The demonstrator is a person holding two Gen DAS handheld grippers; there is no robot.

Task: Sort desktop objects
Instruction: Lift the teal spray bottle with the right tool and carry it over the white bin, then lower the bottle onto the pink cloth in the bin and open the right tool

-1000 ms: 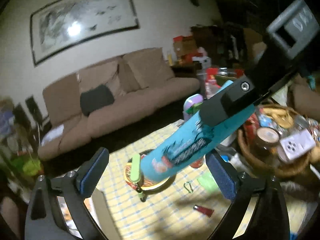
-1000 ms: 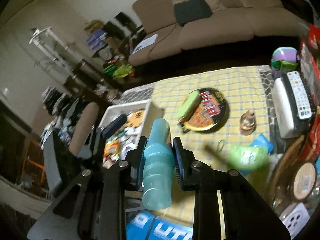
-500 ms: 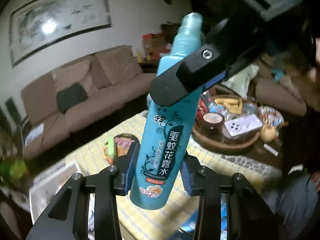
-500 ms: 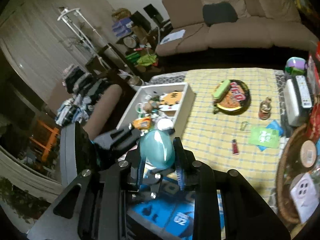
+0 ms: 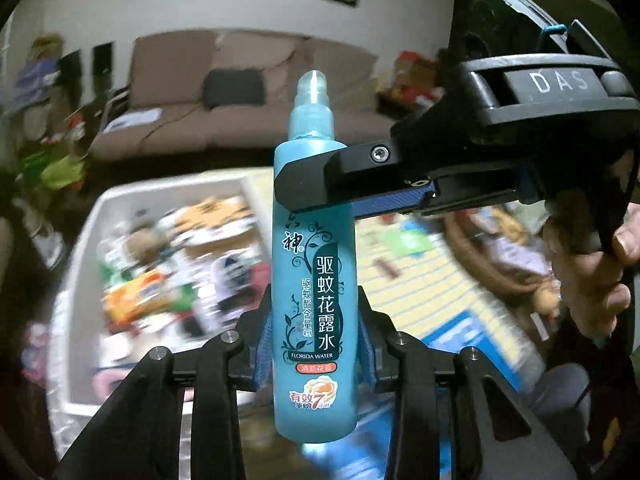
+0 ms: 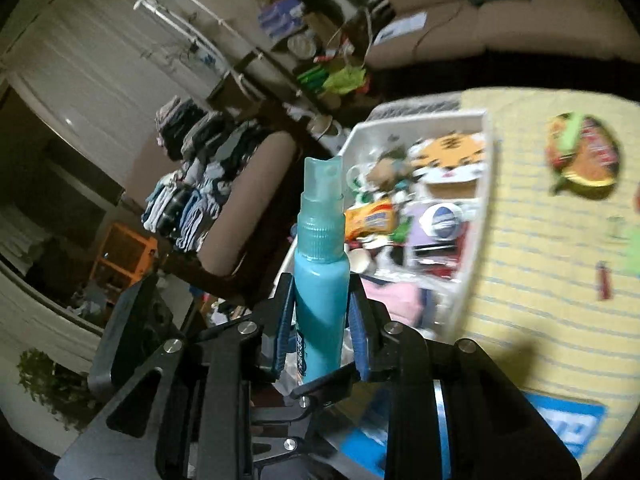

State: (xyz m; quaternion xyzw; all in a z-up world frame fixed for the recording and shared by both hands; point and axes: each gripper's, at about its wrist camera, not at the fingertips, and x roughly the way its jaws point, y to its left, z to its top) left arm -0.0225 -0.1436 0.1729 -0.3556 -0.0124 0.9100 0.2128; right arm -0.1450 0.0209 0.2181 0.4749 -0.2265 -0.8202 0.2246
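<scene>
A teal spray bottle [image 5: 314, 280] of Florida water stands upright in the air between both grippers. My left gripper [image 5: 315, 300] has its jaws closing on the bottle's lower body, and the blue pads touch both sides. My right gripper [image 6: 320, 292] is shut on the bottle just below its neck; in the left wrist view its finger [image 5: 360, 172] crosses the bottle's shoulder from the right. In the right wrist view the bottle's cap [image 6: 322, 208] points up. Behind the bottle lies a white bin [image 5: 172, 188] full of mixed small things.
The white bin [image 6: 420, 118] sits at the left end of a yellow checked cloth [image 6: 540, 280]. On the cloth lie a round noodle bowl [image 6: 584, 156] and a small red item [image 6: 603, 284]. A person's hand [image 5: 592, 272] holds the right gripper. A sofa stands behind.
Both grippers swung left with the bottle, from over the cloth to in front of the white bin. The left jaws went from wide open to closed around the bottle, which now stands upright.
</scene>
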